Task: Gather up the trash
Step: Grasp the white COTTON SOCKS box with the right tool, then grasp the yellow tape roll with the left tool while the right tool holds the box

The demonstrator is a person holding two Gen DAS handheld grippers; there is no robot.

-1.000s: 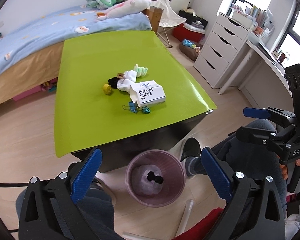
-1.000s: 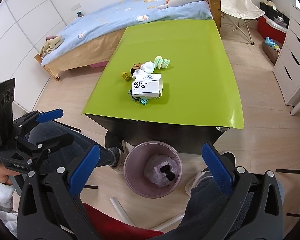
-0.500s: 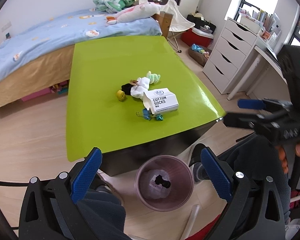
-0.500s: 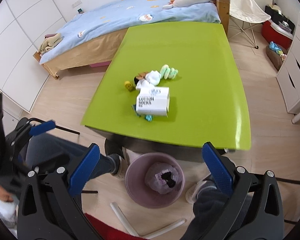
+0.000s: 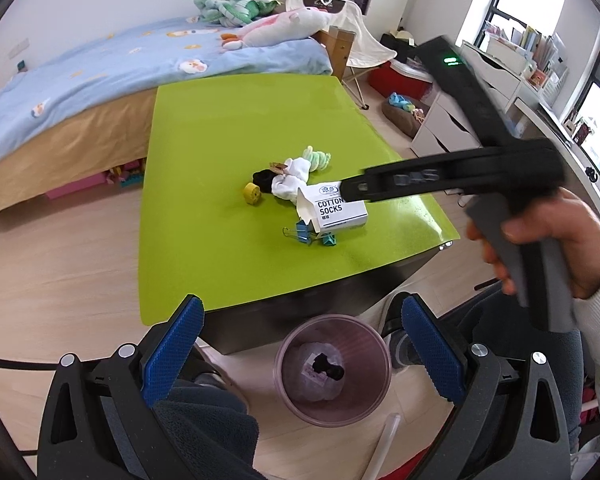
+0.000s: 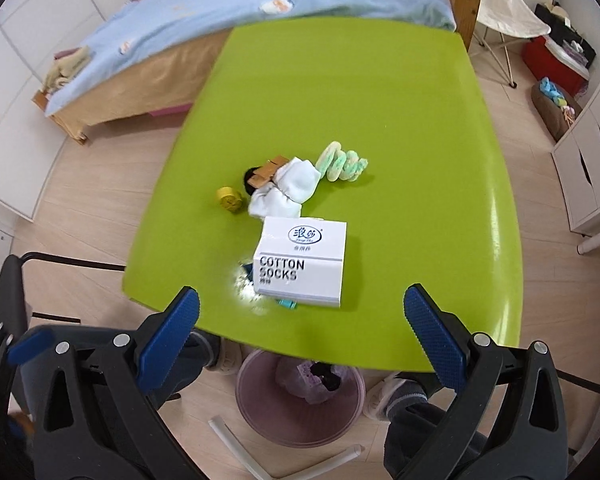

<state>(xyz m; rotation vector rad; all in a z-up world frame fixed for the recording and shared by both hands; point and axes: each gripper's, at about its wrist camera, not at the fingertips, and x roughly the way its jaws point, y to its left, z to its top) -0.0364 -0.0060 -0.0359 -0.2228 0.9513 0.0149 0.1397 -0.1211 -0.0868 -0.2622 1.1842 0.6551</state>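
Right tool [image 6: 300, 320] has swung forward over counter [image 6: 400, 100], now above white cotton-socks box [image 6: 302, 264]; likely next pickup. Fingers wide apart, nothing held. Left tool [image 5: 298, 344] hangs back near counter edge, also wide, empty. Box sits near front edge, touching white sock [image 6: 290, 190]. Pink bin [image 5: 334, 368] on floor below already holds some dark item. Left view alone shows blue binder clips [image 5: 302, 234] beside box; in right view that spot is glare, hard to read.
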